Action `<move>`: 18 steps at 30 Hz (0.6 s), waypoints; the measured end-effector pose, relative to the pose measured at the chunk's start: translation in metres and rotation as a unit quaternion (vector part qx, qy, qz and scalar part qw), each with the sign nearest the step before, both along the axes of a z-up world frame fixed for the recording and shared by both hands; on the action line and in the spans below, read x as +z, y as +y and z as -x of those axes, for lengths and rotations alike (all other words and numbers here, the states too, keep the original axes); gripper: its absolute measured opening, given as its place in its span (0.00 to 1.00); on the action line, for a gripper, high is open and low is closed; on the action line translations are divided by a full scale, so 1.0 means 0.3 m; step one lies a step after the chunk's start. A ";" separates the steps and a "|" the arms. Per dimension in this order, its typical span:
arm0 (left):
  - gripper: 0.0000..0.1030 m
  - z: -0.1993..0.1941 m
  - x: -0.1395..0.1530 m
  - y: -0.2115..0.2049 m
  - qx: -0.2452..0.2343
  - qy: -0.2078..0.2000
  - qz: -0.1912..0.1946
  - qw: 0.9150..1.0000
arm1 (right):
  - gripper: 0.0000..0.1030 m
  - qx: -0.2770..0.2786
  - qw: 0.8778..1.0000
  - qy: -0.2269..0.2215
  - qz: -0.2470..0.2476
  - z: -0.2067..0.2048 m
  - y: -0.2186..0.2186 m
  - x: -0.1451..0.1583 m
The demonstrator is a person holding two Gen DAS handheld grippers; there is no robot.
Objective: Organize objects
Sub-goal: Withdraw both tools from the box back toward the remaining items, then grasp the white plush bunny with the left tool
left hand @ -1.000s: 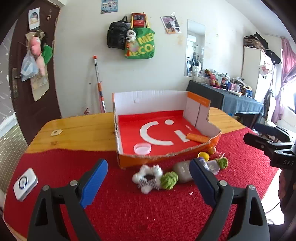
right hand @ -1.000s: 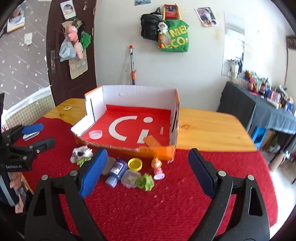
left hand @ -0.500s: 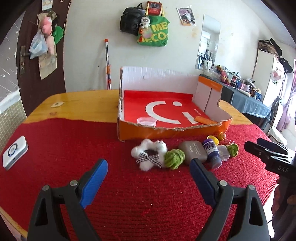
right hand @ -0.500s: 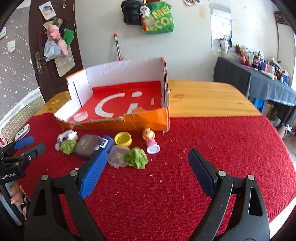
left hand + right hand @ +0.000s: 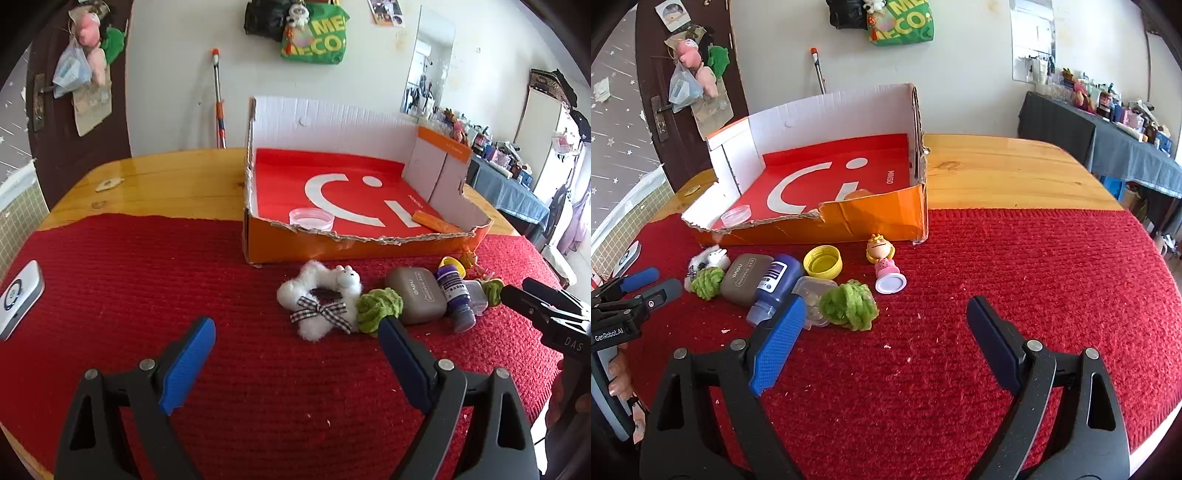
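Observation:
An open cardboard box point(image 5: 255, 243) with a red floor point(image 5: 827, 177) stands on a red mat; inside lie a clear lid point(image 5: 312, 218) and an orange piece point(image 5: 436, 222). In front lie a white plush ring point(image 5: 319, 299), two green yarn balls point(image 5: 849, 304) point(image 5: 707, 282), a grey case point(image 5: 748, 278), a purple bottle point(image 5: 775, 282), a clear tub point(image 5: 814, 295), a yellow cap point(image 5: 823, 262) and a small doll figure point(image 5: 884, 264). My left gripper point(image 5: 295, 354) is open and empty before the plush. My right gripper point(image 5: 884, 332) is open and empty, near the yarn ball.
A white device point(image 5: 18, 297) lies at the mat's left edge. Bare wooden table point(image 5: 1008, 173) shows behind and right of the box. A dark-clothed side table with clutter point(image 5: 1108, 122) stands at far right. A door and wall lie behind.
Both grippers have moved down and closer to the row of objects on the mat, which now look larger. Both stay open and empty.

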State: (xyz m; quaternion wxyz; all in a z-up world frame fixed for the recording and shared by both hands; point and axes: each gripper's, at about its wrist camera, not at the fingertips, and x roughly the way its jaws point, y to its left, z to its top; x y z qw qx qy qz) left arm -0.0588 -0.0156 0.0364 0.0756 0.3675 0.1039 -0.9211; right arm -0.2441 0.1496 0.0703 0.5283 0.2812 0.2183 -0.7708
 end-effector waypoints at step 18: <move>0.95 0.107 -0.021 -0.028 -0.034 -0.064 0.005 0.997 | 0.87 0.000 1.000 -0.015 -0.015 0.047 -0.052 -0.003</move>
